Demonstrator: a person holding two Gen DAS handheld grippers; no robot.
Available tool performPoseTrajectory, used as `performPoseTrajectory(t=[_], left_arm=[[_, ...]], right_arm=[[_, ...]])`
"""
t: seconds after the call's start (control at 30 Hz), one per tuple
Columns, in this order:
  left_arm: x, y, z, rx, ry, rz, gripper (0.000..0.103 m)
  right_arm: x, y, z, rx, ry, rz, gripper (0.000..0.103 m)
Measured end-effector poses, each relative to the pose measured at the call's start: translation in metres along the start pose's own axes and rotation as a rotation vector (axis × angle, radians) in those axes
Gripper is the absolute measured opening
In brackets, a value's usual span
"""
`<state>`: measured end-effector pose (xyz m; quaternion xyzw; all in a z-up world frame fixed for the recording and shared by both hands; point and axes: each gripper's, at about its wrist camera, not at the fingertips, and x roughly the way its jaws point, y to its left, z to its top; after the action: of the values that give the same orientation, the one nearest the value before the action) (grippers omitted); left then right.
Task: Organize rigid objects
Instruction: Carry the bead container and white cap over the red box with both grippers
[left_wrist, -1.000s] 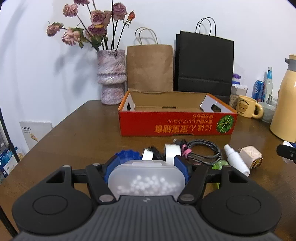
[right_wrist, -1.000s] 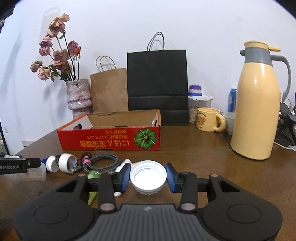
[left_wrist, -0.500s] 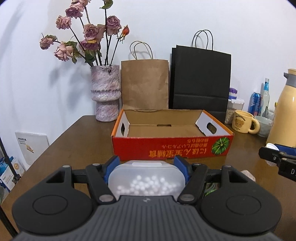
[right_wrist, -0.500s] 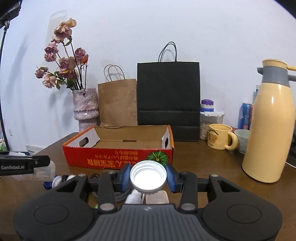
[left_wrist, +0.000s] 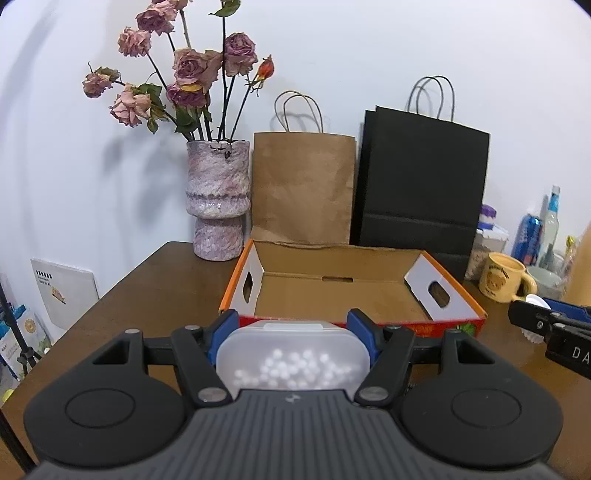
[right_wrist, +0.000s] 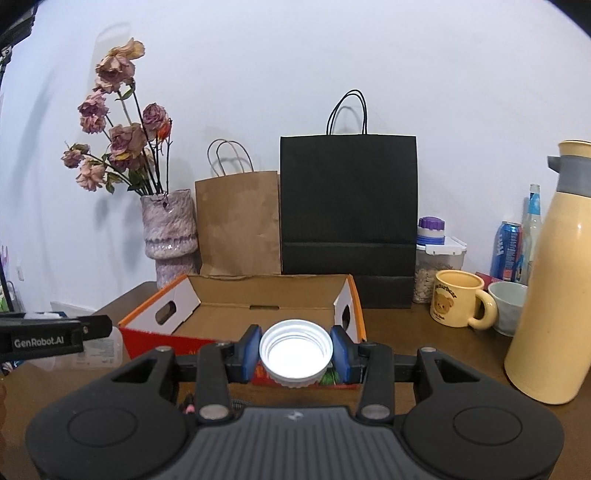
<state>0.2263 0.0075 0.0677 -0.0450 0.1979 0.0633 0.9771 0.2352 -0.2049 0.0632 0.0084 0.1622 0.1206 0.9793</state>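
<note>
Above near edge of cardboard box (left_wrist: 334, 291): left gripper (left_wrist: 291, 334) pinching translucent bead container (left_wrist: 291, 360) by short ends, light, slick, rigid; right gripper (right_wrist: 295, 350) clamping white screw cap (right_wrist: 294, 352) across rim, featherweight

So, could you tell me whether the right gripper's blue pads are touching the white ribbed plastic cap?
Touching: the right wrist view shows both blue pads pressed against the white ribbed plastic cap.

"GenRobot.AI" stands in white on the left gripper (right_wrist: 55, 341), left of the right jaws. The right gripper (left_wrist: 554, 328), right of the left jaws, shows "DA".
</note>
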Motion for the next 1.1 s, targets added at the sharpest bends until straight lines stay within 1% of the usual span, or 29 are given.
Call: performPoseTrajectory(t=[0.17,0.37,0.67,0.83,1.1], left_arm=[[0.012,0.001,0.012,-0.024,-0.022,0.018,0.067],[0.03,0.002,0.024,-0.054,-0.03,0.03,0.067],[0.065,0.0,0.038,-0.07,-0.02,0.054,0.067],[0.088,0.0,0.044,-0.08,-0.006,0.067,0.067],[0.122,-0.006,0.05,-0.069,0.01,0.083,0.067]], right_arm=[[0.02,0.002,0.014,-0.01,0.0,0.004,0.04],[0.045,0.001,0.027,0.008,0.01,0.012,0.04],[0.084,0.009,0.04,0.022,0.036,0.033,0.04],[0.102,0.018,0.048,-0.001,0.036,0.045,0.04],[0.136,0.023,0.059,-0.015,0.057,0.051,0.04]])
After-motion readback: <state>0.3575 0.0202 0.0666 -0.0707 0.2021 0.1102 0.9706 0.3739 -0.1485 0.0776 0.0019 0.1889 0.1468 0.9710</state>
